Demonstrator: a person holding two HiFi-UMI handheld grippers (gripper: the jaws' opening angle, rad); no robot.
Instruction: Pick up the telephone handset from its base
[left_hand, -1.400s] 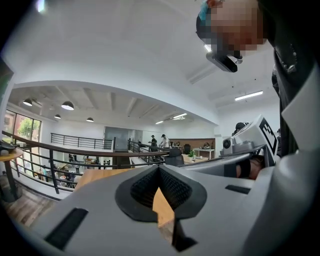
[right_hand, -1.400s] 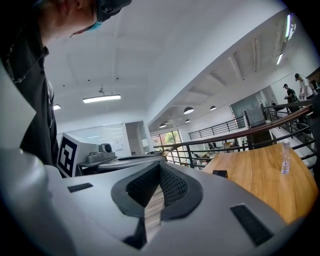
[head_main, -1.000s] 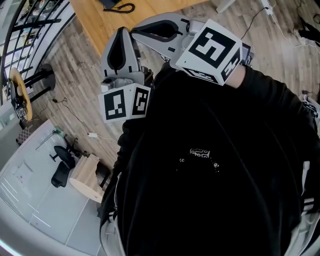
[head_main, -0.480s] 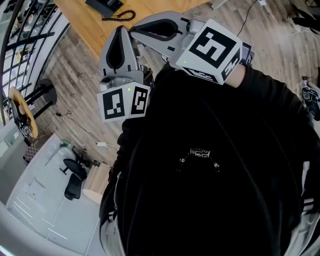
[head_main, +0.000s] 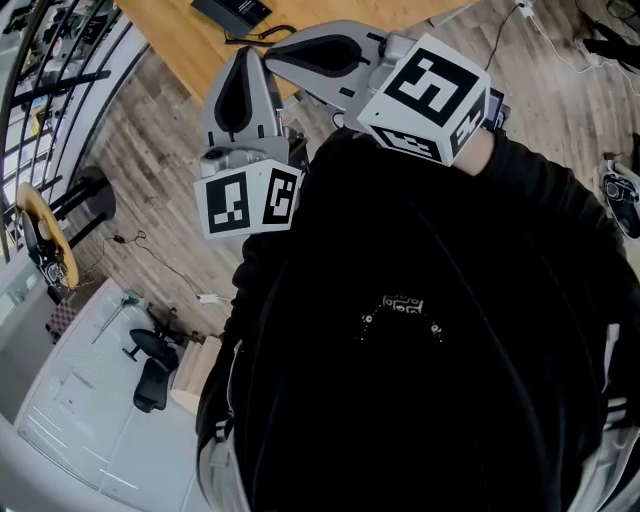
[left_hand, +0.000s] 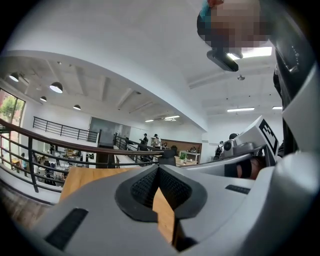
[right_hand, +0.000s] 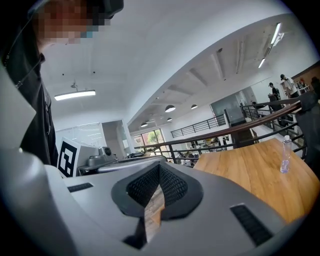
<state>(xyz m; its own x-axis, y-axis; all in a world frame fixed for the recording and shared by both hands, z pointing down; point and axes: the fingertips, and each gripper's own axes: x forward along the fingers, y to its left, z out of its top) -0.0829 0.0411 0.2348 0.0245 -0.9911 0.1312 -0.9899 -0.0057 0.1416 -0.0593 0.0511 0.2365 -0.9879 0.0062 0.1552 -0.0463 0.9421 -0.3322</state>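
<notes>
In the head view a black telephone (head_main: 232, 10) lies on the wooden table (head_main: 175, 25) at the top edge, cut off by the frame. Its dark cord (head_main: 262, 38) curls toward me. Both grippers are held up close to my chest, short of the table. My left gripper (head_main: 247, 53) is shut with nothing in it, its tips (left_hand: 159, 167) meeting over the tabletop (left_hand: 85, 177). My right gripper (head_main: 268, 54) reaches leftward beside it, also shut and empty (right_hand: 160, 165). Neither gripper view shows the telephone.
A black railing (head_main: 60, 60) runs along the left, with a lower floor beyond it holding an office chair (head_main: 150, 370). Thin cables (head_main: 140, 245) trail over the plank floor. A clear bottle (right_hand: 285, 155) stands on the wooden table (right_hand: 250, 170).
The table and telephone have slid right and further into the top of the head view. Both grippers keep their place in front of me and stay shut.
</notes>
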